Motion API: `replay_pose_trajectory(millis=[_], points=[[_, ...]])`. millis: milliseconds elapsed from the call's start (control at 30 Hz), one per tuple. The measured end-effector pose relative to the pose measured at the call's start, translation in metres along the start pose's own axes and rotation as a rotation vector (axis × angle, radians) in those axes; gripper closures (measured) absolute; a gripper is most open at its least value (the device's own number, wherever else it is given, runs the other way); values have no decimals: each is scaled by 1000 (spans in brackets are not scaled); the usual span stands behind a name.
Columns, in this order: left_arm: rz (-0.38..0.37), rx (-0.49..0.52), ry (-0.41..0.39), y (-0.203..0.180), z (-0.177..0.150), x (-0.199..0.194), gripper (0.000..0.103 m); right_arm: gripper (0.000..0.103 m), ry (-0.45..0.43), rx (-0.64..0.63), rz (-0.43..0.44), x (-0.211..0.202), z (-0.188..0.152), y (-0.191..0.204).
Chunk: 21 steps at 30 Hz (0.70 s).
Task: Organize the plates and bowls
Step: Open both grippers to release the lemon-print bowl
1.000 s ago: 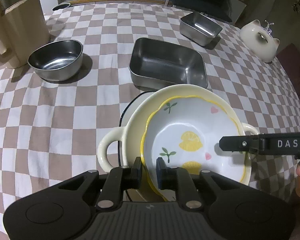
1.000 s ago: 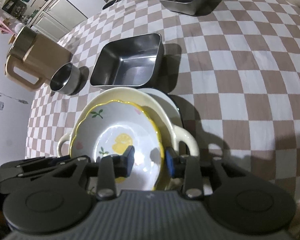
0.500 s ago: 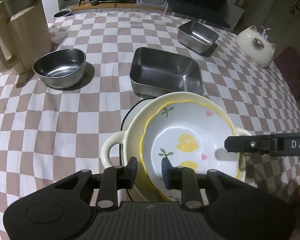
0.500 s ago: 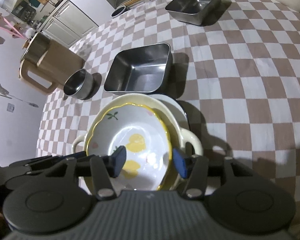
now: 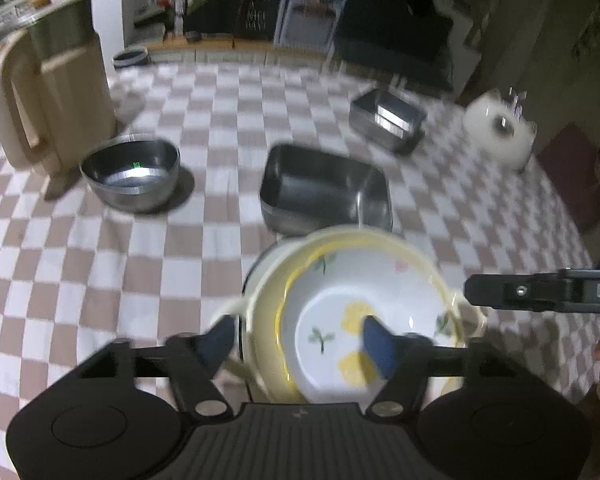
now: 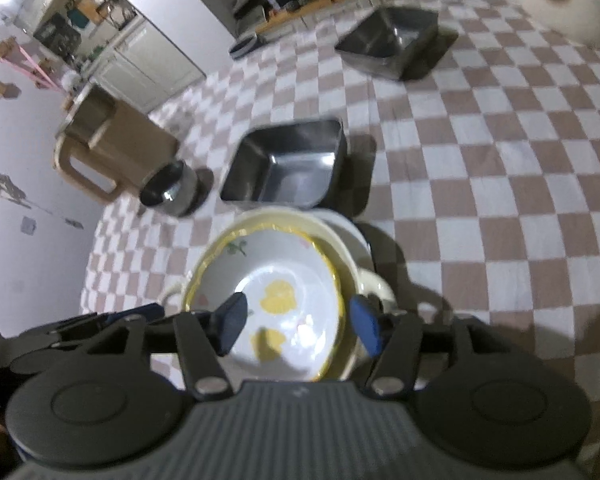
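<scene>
Three nested dishes sit near the worktop's (image 5: 100, 264) front edge: the lemon-print plate (image 5: 364, 304) inside the cream two-handled bowl (image 5: 268, 320), placed to save space. Both left tongs (image 5: 296, 340) and right tongs (image 6: 298, 322) have just been opening, gripping nothing. Only the right view shows the dark-rimmed plate (image 6: 358, 236) clearly beneath.

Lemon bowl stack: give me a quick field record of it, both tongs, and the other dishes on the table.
stack: lemon bowl nested in cream two-handled dish, on a dark-rimmed plate
left tongs: open, jaws just widened, straddling the stack's near rim without touching
right tongs: open, jaws just widened, straddling the bowl's rim
steel: round bowl, large square tray, small square tray
surface: checkered tablecloth
</scene>
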<state>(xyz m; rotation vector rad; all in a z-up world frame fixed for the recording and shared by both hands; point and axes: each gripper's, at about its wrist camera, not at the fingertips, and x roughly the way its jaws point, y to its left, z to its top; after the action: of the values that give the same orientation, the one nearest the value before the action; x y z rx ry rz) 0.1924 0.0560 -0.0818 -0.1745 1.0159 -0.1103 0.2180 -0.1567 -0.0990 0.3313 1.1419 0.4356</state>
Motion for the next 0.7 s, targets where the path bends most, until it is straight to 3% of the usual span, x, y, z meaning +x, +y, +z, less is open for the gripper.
replay_pose_trajectory(millis=[167, 300, 500, 700], points=[[20, -22, -130, 1, 10, -10, 0, 12, -118, -41, -6, -21, 8, 2], [49, -6, -211, -2, 23, -9, 0, 0, -202, -61, -14, -29, 15, 2], [102, -14, -248, 2, 47, 12, 0, 0, -273, -59, -47, -20, 29, 2], [121, -74, -218, 17, 67, 37, 0, 0, -285, -5, -63, 4, 52, -8]])
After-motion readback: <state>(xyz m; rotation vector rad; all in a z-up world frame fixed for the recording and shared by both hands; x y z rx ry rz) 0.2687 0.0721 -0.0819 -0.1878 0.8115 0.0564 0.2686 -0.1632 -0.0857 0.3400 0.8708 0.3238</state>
